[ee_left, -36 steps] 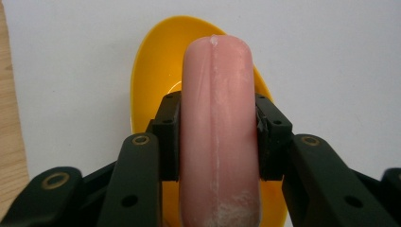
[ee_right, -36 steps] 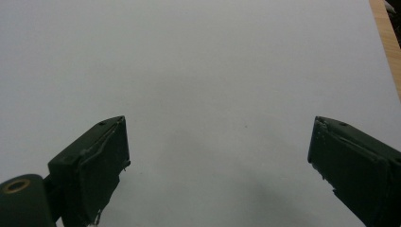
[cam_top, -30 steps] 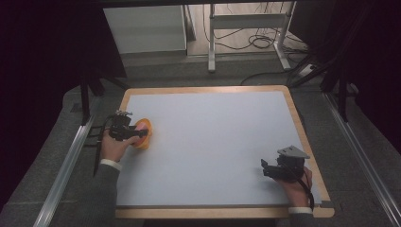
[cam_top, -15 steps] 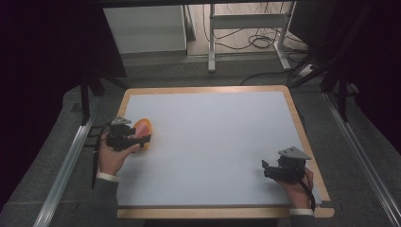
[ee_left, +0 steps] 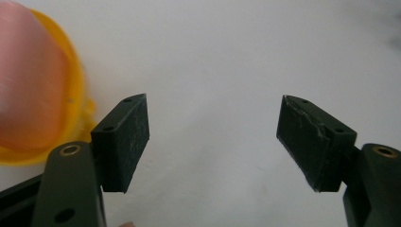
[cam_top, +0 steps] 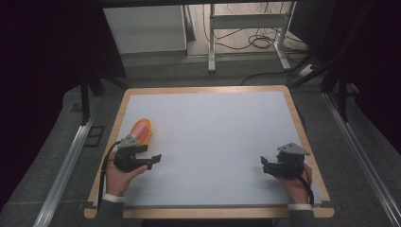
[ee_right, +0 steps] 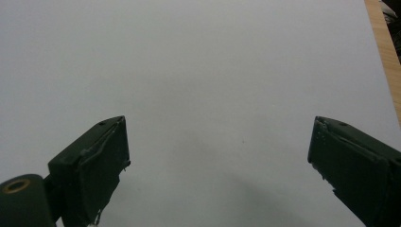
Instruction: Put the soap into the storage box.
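Observation:
An orange and pink rounded object (cam_top: 141, 131) lies on the white table (cam_top: 213, 137) near its left edge. My left gripper (cam_top: 155, 160) sits just in front of it, toward the person, and stands open with nothing between its jaws. In the left gripper view the object (ee_left: 35, 90) lies to the left of the left jaw, apart from my open left gripper (ee_left: 213, 137). My right gripper (cam_top: 265, 165) rests near the table's right front corner, open and empty. The right gripper view shows my right gripper (ee_right: 217, 165) wide open over bare white surface.
The table has a wooden rim (cam_top: 302, 127) (ee_right: 384, 52). Metal rails (cam_top: 66, 165) run along both sides of the table. Beyond the far edge stand a white cabinet (cam_top: 146, 28) and a metal frame with cables (cam_top: 246, 28) on the floor.
My left gripper has let go of the orange object and drawn back toward the person, leaving it on the table. The right gripper has stayed in place.

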A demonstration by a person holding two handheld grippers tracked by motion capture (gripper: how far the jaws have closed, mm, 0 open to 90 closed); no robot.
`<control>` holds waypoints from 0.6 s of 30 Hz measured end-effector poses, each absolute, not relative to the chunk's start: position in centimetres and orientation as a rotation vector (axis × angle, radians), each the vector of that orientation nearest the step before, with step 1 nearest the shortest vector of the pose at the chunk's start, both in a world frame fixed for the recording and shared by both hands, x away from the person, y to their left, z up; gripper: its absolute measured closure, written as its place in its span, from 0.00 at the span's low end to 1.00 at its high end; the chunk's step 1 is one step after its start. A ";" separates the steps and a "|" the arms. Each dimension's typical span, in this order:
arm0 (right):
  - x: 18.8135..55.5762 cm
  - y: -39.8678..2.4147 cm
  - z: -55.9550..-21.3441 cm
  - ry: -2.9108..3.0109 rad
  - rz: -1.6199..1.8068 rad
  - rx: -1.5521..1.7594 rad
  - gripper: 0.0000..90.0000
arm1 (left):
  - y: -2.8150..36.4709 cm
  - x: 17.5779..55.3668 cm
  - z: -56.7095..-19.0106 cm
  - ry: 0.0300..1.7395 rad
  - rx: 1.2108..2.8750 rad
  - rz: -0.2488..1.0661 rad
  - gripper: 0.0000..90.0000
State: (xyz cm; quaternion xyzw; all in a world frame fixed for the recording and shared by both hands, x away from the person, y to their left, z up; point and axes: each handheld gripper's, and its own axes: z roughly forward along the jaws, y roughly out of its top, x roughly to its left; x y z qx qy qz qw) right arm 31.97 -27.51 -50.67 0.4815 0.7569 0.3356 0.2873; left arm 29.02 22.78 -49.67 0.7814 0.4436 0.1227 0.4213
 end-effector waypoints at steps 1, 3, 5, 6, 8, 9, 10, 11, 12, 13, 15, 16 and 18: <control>32.0 -27.6 -50.7 2.021 0.899 1.287 0.06 | 22.7 28.9 -50.0 1.111 1.956 0.302 0.30; 32.0 -27.6 -50.6 2.021 0.904 1.289 0.06 | 22.7 28.7 -50.9 1.122 1.961 0.287 0.30; 32.1 -27.7 -50.6 2.017 0.908 1.288 0.06 | 22.7 28.7 -51.9 1.136 1.959 0.271 0.30; 32.1 -27.7 -50.6 2.017 0.908 1.288 0.06 | 22.7 28.7 -51.9 1.136 1.959 0.271 0.30; 32.0 -27.8 -50.5 2.017 0.906 1.284 0.06 | 22.6 28.8 -52.8 1.154 1.983 0.247 0.30; 32.1 -27.8 -50.6 2.016 0.901 1.286 0.06 | 22.5 28.8 -53.3 1.166 2.021 0.265 0.30; 32.1 -27.9 -50.6 2.018 0.899 1.284 0.06 | 22.5 28.8 -53.4 1.164 2.021 0.270 0.30; 32.1 -27.9 -50.6 2.020 0.893 1.281 0.06 | 22.6 28.7 -53.5 1.167 2.016 0.264 0.30; 32.0 -27.9 -50.6 2.018 0.887 1.282 0.06 | 22.6 28.8 -53.6 1.171 2.014 0.260 0.30; 32.0 -27.9 -50.6 2.016 0.886 1.284 0.06 | 22.6 28.8 -53.6 1.171 2.014 0.260 0.30; 32.0 -28.0 -50.6 2.013 0.884 1.285 0.06 | 22.7 29.0 -53.8 1.191 2.015 0.285 0.30; 32.0 -27.9 -50.6 2.013 0.880 1.284 0.06 | 22.8 29.2 -53.8 1.202 2.010 0.281 0.30; 32.0 -27.9 -50.6 2.015 0.878 1.279 0.06 | 22.8 29.4 -53.8 1.210 2.009 0.274 0.30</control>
